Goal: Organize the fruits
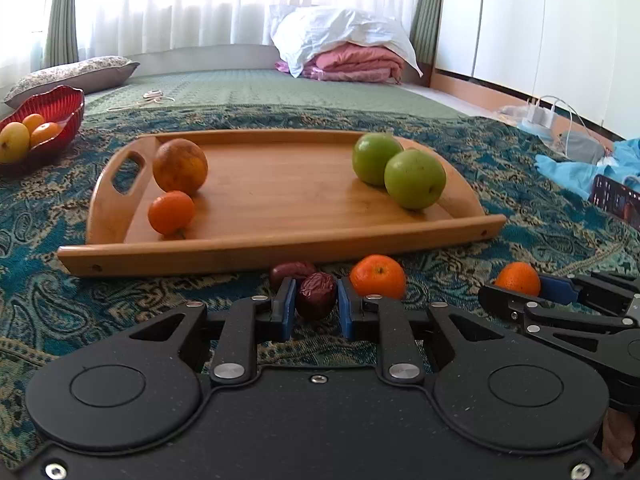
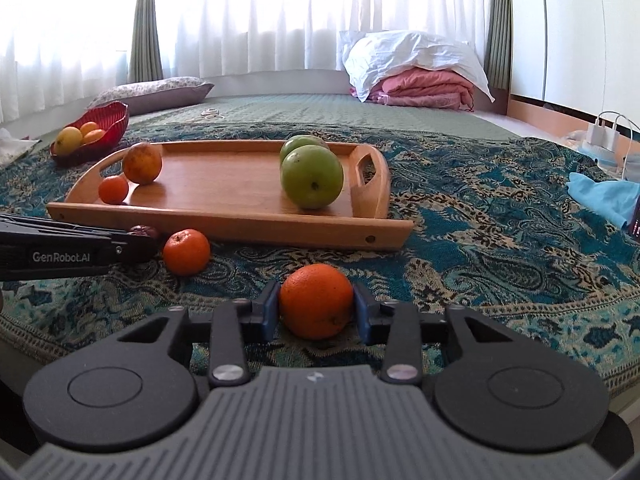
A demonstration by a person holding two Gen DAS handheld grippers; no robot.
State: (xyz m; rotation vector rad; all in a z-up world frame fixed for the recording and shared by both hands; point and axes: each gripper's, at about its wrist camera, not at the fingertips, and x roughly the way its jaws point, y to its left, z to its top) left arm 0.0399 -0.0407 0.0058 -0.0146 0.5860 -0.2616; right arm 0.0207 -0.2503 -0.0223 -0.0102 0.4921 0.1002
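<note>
A wooden tray (image 1: pixel 280 244) lies on the patterned bedspread and holds a large mottled orange (image 1: pixel 180 165), a small tangerine (image 1: pixel 171 212) and two green apples (image 1: pixel 414 179). My left gripper (image 1: pixel 316 298) is shut on a dark red jujube (image 1: pixel 316 296) just in front of the tray; a second jujube (image 1: pixel 292 270) and a loose tangerine (image 1: pixel 378 276) lie beside it. My right gripper (image 2: pixel 316 306) is shut on another tangerine (image 2: pixel 316 300) on the bedspread; it also shows in the left wrist view (image 1: pixel 518 278). The tray (image 2: pixel 224 228) lies ahead of it.
A red bowl (image 1: pixel 52 120) with yellow and orange fruit stands at the far left. A pillow (image 1: pixel 72 76) and folded pink bedding (image 1: pixel 352 64) lie at the back. Blue cloth (image 1: pixel 580 168), a phone (image 1: pixel 616 200) and chargers (image 1: pixel 540 116) are at the right.
</note>
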